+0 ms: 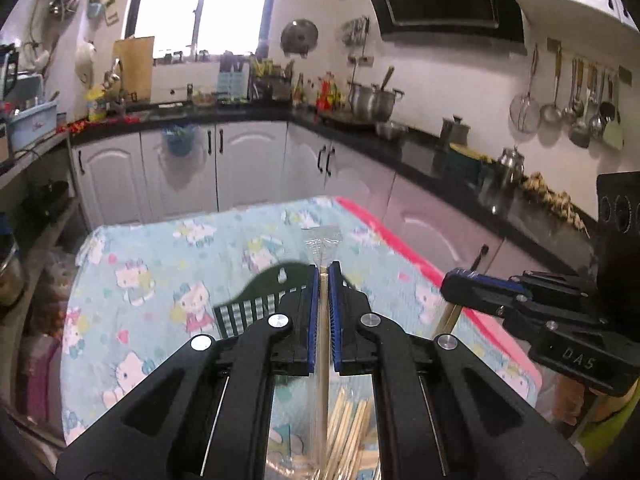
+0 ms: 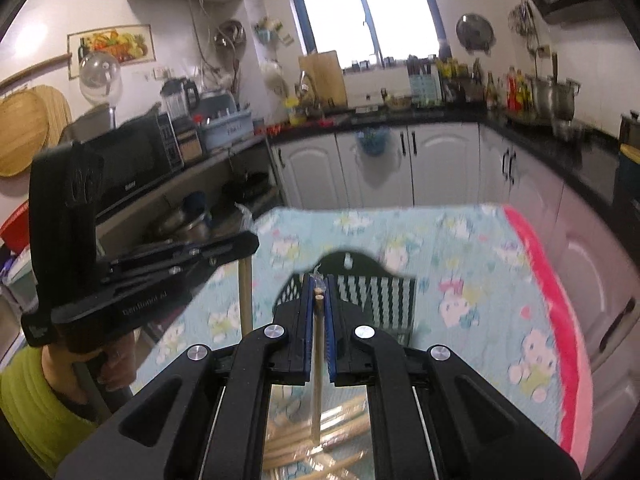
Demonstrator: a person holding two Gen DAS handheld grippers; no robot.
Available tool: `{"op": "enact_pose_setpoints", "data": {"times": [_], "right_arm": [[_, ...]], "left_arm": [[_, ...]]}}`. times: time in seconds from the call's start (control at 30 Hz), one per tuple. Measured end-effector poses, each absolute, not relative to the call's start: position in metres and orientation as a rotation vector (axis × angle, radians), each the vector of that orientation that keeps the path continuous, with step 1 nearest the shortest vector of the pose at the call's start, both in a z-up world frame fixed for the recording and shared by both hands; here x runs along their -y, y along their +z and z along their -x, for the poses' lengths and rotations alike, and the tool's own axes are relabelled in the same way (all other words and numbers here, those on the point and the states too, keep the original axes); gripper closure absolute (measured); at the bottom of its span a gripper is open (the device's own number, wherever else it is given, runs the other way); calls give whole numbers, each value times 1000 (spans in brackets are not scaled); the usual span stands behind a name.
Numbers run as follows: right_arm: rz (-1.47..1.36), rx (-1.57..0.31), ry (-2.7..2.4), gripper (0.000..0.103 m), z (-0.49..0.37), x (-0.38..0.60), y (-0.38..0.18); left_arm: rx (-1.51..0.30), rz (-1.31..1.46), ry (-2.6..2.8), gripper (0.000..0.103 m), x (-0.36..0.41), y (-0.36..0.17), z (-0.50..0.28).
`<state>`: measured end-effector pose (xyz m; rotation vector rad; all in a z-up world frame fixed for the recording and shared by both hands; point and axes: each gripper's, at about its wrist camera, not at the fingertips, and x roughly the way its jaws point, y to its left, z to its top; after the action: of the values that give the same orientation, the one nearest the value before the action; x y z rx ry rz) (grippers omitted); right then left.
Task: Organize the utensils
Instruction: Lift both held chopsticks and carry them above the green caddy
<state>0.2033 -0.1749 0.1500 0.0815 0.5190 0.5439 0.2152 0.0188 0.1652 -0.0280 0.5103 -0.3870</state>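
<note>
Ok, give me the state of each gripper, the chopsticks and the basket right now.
left gripper: shut on wrapped chopsticks
right gripper: shut on a pair of chopsticks
loose chopsticks: piled under both grippers
dark green basket: lying on the patterned tablecloth, none held over it

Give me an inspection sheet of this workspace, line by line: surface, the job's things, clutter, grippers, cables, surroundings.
Surface: table under a light blue cartoon-print cloth with a pink edge.
Job's things: plastic-wrapped chopsticks in the left gripper; bare-tipped wooden chopsticks in the right gripper; dark green slotted utensil basket on the cloth ahead; more wooden chopsticks lying loose below the grippers.
Clutter: nothing else seen on the cloth.
Grippers: left gripper shut on its chopsticks; right gripper shut on its chopsticks; both raised above the table.
Cables: nothing seen at the table.
Surroundings: kitchen with white cabinets, black countertop, window, hanging ladles.
</note>
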Motion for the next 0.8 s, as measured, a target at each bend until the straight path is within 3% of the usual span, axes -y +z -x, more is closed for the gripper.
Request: {"op": "enact_pose_setpoints", "data": {"times": [0.47,0.8], "right_arm": [[-98,-333,490,97,-239,191,210],[-70,-284,441,97,-269,191,216]], "left_arm": [[-375,138,-295,100,-40,209,-263],[-334,174,-214,100,-55,208,-298]]}}
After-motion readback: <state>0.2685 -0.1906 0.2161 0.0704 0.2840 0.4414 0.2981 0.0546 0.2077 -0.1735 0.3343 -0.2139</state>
